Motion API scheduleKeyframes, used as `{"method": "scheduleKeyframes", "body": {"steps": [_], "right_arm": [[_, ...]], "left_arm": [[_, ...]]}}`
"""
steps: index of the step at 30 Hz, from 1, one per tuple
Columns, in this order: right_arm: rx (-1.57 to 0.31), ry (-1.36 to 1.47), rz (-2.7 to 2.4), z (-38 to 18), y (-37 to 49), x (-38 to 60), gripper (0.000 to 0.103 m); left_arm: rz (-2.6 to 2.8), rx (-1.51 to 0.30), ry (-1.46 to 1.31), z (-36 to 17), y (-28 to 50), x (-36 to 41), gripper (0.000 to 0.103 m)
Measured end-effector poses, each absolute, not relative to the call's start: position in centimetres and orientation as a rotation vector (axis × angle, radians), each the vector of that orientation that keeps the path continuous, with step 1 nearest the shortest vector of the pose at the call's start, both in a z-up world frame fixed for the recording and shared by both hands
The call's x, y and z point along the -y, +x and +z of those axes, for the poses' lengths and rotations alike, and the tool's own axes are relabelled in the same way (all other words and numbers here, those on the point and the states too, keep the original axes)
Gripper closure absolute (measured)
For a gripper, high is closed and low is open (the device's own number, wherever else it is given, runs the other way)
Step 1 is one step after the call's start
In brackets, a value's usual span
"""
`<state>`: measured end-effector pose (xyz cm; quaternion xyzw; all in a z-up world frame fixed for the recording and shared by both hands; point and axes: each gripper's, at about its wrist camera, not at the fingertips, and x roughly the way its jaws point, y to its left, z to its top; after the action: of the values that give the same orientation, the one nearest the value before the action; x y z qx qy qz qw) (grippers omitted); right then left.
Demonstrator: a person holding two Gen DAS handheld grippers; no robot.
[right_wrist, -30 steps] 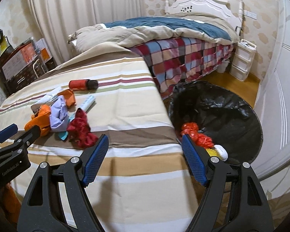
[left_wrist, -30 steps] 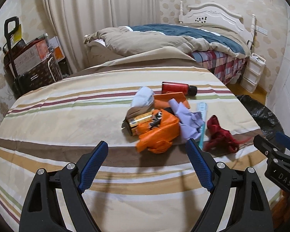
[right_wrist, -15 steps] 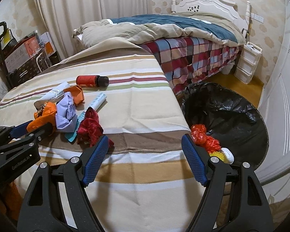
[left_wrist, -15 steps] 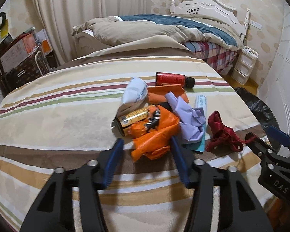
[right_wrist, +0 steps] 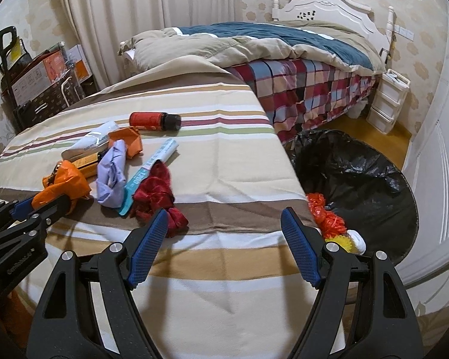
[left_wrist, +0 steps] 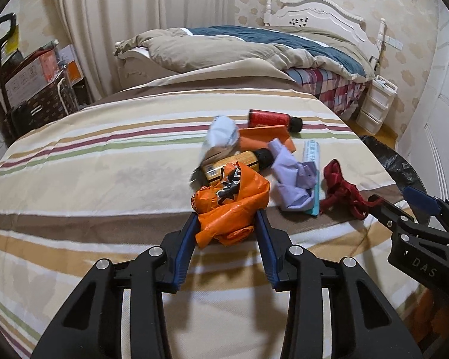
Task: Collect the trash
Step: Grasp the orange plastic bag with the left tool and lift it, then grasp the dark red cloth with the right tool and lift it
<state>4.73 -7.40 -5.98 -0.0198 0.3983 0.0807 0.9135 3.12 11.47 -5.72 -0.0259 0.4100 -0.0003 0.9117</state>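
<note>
A heap of trash lies on the striped bed cover (left_wrist: 74,164). My left gripper (left_wrist: 227,224) is shut on a crumpled orange plastic bag (left_wrist: 230,206) at the heap's near edge; the bag also shows in the right wrist view (right_wrist: 64,184). Beside it lie a lilac cloth (left_wrist: 293,179), a dark red rag (left_wrist: 341,191), a red bottle (left_wrist: 269,118), a yellow-labelled bottle (left_wrist: 236,164) and a white tube (left_wrist: 221,133). My right gripper (right_wrist: 224,230) is open and empty, just right of the red rag (right_wrist: 155,193). A black trash bag (right_wrist: 353,179) stands open on the floor to the right, with red and yellow trash (right_wrist: 329,221) inside.
A second bed (right_wrist: 284,59) with a plaid sheet stands behind. White drawers (right_wrist: 387,101) sit at its far end. Boxes and a trolley (left_wrist: 30,86) stand at the far left by the curtain. A white door (right_wrist: 440,179) is on the right.
My left gripper moved forward and closed its jaws on the orange bag. My right gripper moved left toward the red rag and stayed open.
</note>
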Motion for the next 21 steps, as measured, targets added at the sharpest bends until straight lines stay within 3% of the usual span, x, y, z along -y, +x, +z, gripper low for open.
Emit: {"method": "scheduleKeyframes", "body": {"steps": [21], "right_arm": [[-0.803, -0.103, 0.224, -5.4, 3.7, 3.3, 0.027]], "left_arm": [[0.156, -0.785, -0.108, -4.8, 0.6, -17.8, 0.062]]}}
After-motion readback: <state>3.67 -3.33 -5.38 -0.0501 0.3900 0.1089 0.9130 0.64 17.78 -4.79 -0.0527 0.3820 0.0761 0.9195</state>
